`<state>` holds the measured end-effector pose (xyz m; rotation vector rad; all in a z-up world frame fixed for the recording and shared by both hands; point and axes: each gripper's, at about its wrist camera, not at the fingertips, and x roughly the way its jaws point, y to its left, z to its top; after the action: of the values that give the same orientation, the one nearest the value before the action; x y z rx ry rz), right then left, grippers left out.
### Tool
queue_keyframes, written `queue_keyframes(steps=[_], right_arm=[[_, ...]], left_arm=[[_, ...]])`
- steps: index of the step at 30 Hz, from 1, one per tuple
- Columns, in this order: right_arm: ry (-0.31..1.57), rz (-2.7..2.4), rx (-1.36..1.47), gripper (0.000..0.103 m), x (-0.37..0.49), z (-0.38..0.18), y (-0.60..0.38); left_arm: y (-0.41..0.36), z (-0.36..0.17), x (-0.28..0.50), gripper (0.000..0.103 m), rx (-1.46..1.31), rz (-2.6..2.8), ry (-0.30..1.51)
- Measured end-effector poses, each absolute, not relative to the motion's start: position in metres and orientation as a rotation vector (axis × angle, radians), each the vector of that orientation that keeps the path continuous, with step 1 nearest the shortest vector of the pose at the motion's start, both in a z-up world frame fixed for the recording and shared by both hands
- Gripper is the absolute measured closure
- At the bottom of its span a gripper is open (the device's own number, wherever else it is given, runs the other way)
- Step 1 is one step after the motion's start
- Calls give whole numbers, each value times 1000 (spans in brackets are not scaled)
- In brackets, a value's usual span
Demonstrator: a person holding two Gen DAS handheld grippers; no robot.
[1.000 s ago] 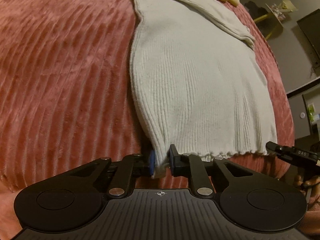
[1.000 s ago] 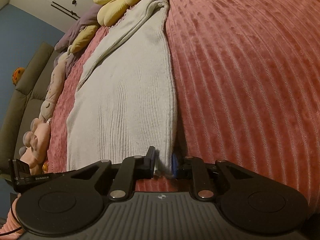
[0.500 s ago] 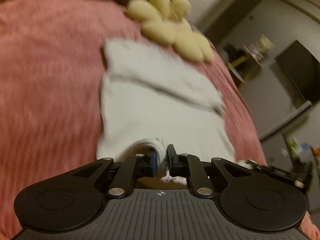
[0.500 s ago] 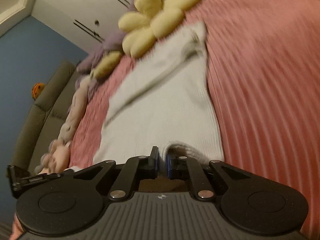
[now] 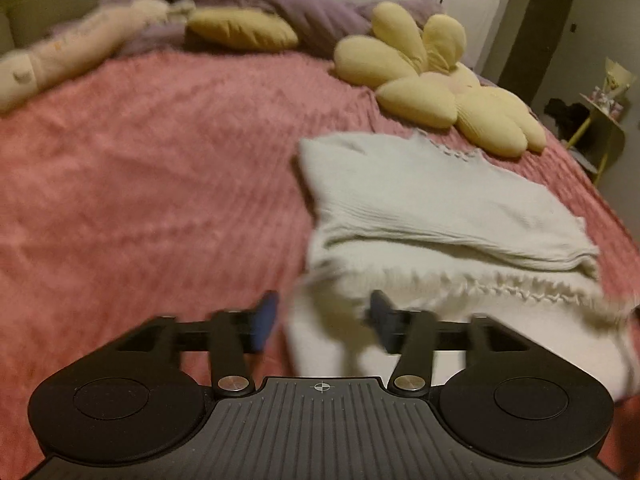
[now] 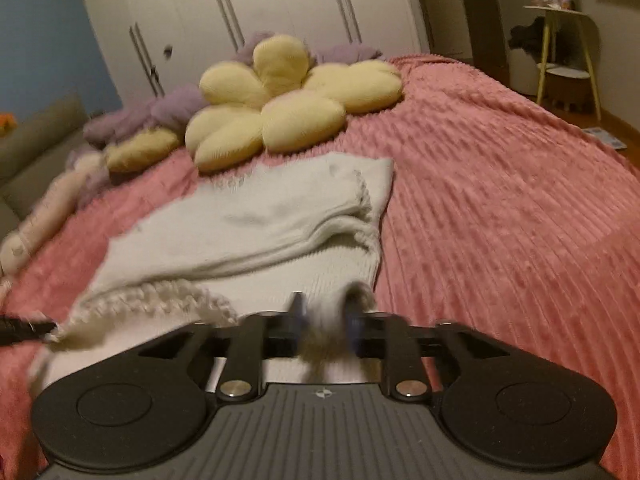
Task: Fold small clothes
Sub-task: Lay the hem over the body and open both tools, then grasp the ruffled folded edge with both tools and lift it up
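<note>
A white ribbed knit top point(image 5: 440, 208) lies on the pink bedspread point(image 5: 140, 180), folded over on itself, its scalloped hem point(image 5: 500, 284) lying across the near layer. My left gripper point(image 5: 322, 316) hangs over the top's near left corner. Its jaws are opening and stand wide, with cloth between them but clear of the blue pads point(image 5: 264, 316). In the right wrist view the same top point(image 6: 248, 216) shows its near right corner between the fingers of my right gripper point(image 6: 325, 320). Those jaws are opening too, and the blurred cloth hangs loose between them.
A yellow flower cushion point(image 6: 280, 100) lies just beyond the top, with purple plush point(image 5: 312, 12) and a long cream plush toy point(image 5: 60, 56) along the bed's far side. A yellow side table point(image 6: 560, 40) stands off the right edge. Bare bedspread point(image 6: 500, 200) stretches right of the top.
Both grippers lifted the hem corners and carried them forward over the top, folding it. Both sets of jaws, shut on the cloth before, have now parted.
</note>
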<state>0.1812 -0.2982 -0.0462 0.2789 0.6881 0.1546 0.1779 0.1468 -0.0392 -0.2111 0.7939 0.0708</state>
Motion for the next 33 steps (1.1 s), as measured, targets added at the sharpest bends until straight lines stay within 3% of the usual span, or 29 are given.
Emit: queue_keyframes(steps=[1, 5, 9, 11, 13, 15, 17, 22, 29, 33], right_arm=[[662, 127, 276, 49, 177, -44, -304], [635, 97, 277, 48, 173, -43, -327], [713, 130, 209, 48, 185, -58, -323], [737, 162, 211, 49, 190, -64, -318], [743, 183, 214, 49, 195, -67, -312], [749, 197, 211, 50, 204, -68, -305], [757, 198, 198, 62, 212, -69, -298], [798, 200, 151, 94, 223, -73, -287], [671, 229, 104, 95, 198, -51, -284], [698, 252, 90, 95, 202, -55, -282]], left_arm=[[151, -39, 175, 42, -200, 68, 779], [167, -45, 175, 40, -248, 25, 801], [160, -53, 189, 28, -275, -26, 825], [156, -56, 196, 33, -297, -45, 832], [152, -58, 202, 57, -297, -50, 848], [148, -60, 209, 71, -274, -32, 870], [146, -61, 211, 86, -251, -14, 873], [144, -50, 205, 91, -219, -27, 834], [133, -32, 191, 91, -161, -74, 743], [131, -47, 200, 90, -180, -91, 807]])
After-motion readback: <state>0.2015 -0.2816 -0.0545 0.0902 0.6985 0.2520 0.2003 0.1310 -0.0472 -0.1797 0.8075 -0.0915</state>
